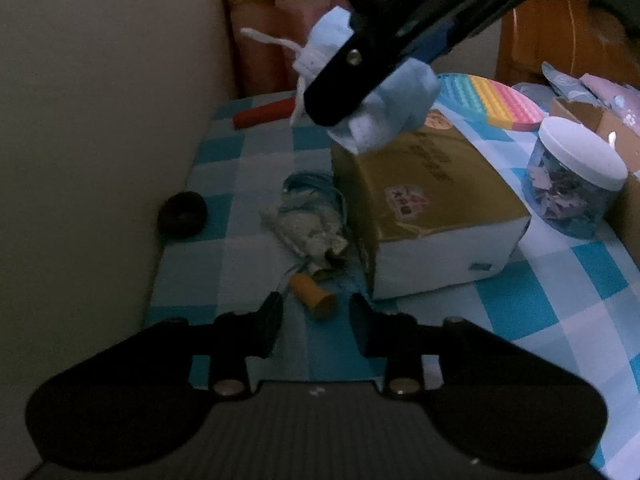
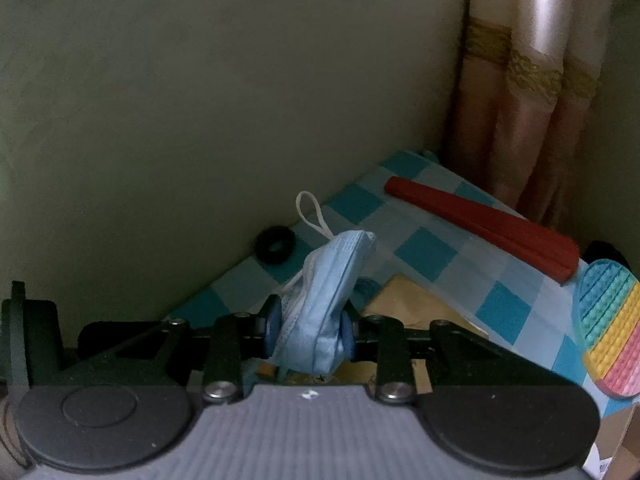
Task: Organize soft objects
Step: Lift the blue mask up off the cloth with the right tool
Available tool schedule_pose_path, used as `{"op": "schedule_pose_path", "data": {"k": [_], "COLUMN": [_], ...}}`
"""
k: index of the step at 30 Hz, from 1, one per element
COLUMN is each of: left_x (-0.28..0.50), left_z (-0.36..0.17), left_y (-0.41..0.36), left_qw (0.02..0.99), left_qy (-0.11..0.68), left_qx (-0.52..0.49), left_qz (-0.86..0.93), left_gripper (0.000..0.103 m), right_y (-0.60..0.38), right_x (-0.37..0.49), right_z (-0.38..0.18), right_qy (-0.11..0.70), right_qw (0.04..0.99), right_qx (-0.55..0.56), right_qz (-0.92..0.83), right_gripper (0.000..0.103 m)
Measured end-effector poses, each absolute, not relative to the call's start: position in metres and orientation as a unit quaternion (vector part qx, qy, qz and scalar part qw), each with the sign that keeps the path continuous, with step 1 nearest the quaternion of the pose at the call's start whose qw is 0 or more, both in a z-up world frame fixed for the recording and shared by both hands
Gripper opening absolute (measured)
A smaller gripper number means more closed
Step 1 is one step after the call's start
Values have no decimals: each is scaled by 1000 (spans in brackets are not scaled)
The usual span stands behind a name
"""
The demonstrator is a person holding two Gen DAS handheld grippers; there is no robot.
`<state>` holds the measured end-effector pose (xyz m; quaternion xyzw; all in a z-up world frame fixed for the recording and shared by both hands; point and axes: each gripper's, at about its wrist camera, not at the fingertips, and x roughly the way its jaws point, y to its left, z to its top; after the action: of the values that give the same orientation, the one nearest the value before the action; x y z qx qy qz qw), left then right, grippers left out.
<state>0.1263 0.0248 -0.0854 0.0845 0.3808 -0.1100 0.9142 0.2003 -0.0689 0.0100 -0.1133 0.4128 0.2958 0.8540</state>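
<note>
Right tongs [image 2: 308, 330] pinch the face mask [image 2: 320, 304], angled downward; left tongs [image 1: 316, 316] gape.

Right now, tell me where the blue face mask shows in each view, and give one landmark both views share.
Left wrist view: the blue face mask is upper centre, clamped in the right tongs above the gold box.
Right wrist view: the mask is lower centre, squeezed between the tongs' blue pads.
Shared landmark: the red folded fan on the checked cloth.
</note>
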Motion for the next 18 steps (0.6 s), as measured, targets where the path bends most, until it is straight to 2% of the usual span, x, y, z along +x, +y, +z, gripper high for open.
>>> {"op": "schedule_pose_path", "data": {"k": [4, 5, 7, 18], "left_x": [132, 132, 136, 131], "left_z": [-88, -88, -88, -88], "left_y": [22, 22, 23, 27], "left_qw": [912, 912, 912, 910], "left_qy": [385, 386, 387, 394], "left_qx": [83, 82, 73, 57], "left_qz": [-114, -114, -115, -120], "left_gripper": [34, 32, 21, 14], "right_y": [-72, -73, -75, -79], "right_x": [200, 200, 200, 201], "right_z": [8, 8, 7, 2], "right_qy": [413, 414, 416, 422], "right_qw": [854, 854, 853, 853], "right_qx": [-110, -109, -107, -103], "right_qz": [295, 295, 295, 290], "right_gripper": [35, 35, 35, 35]}}
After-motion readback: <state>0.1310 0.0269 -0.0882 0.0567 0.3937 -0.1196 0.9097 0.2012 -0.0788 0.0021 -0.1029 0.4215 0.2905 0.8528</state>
